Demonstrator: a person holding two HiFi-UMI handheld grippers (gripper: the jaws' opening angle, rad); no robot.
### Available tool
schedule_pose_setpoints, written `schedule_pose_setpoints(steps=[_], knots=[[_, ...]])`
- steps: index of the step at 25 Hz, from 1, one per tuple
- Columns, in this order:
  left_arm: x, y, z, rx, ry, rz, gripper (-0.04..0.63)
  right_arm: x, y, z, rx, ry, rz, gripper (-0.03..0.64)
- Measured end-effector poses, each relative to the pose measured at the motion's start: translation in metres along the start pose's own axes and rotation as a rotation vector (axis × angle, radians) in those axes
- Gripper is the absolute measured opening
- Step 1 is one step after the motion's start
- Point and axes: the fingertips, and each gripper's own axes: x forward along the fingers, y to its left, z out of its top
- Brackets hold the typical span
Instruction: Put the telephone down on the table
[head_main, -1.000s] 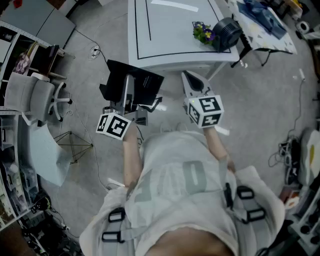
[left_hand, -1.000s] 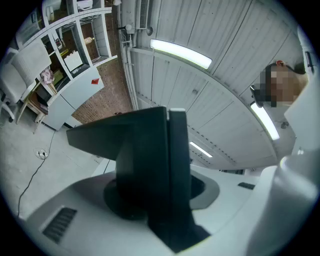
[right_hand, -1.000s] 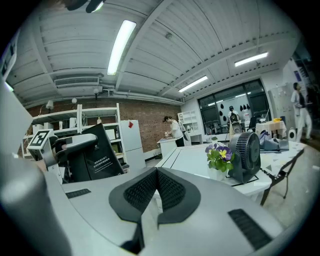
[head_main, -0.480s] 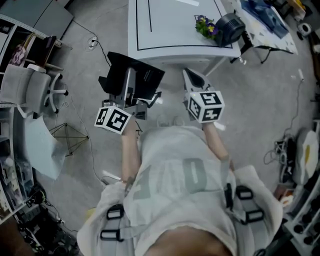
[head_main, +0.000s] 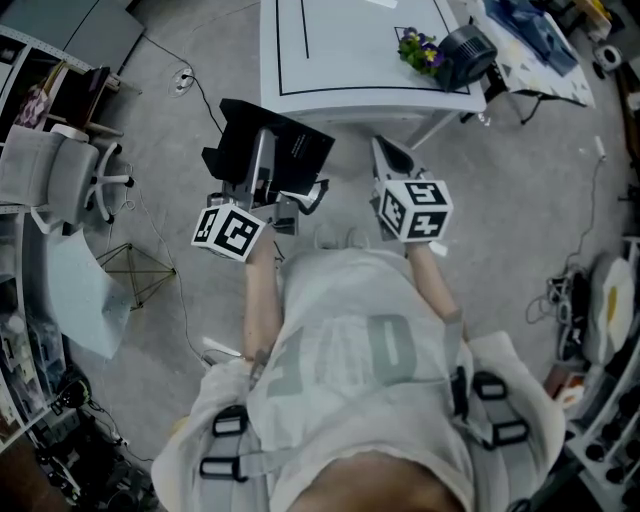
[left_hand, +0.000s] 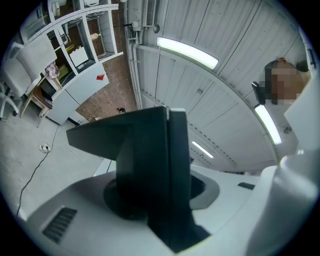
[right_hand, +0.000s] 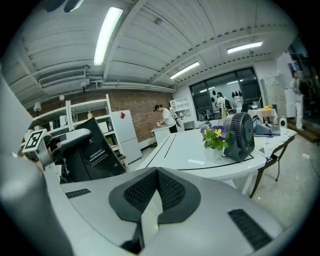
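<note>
Left tongs (head_main: 264, 186): clamped on the telephone (head_main: 285, 150), with the pads pressing a thin upright black part of it. They point towards the surface (head_main: 340, 60).
Right tongs (head_main: 392, 160): closed on nothing, pads meeting. They sit just to the right of the left tongs and aim the same way.
Telephone, place: in the air in the left tongs, over the floor (head_main: 180, 110). It is short of the near edge of the surface and not yet above it.
Surface: white with a thin black outline, ahead of both tongs. The part nearest the left tongs is bare.
Beyond the right tongs: a pot of flowers (head_main: 420, 46) and a small black fan (head_main: 464, 56) stand at the surface's right end.
Risk, grip: the hold is on a narrow part while the wide slanted panel hangs to one side. The body could swivel or slide in the pads on the way over.
Risk, edge: coming in too low would likely knock the base against the near edge. Set down too close to that edge, it could tip off to the floor.
Risk, release: letting go before the base lies flat would probably topple it.
Risk, clutter: slight, since the flowers and fan are well off to the right of the left tongs.
Telephone, look: matt black, hard and wedge-shaped. One flat sloping face carries small white print too fine to read. No handset or cord can be made out.
</note>
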Motion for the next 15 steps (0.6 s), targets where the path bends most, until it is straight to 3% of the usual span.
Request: schedule_pose_setpoints(steps=[7,15], knots=[[-0.006,0.027,0.004,-0.032,0.037,-0.022,0.172,0.010,0.027,-0.010,-0.005,0.007,-0.001,0.008],[0.005,0.050,0.013,-0.070,0.017,-0.028,0.172,0.033,0.001,-0.008,0.021,0.021,-0.053,0.008]])
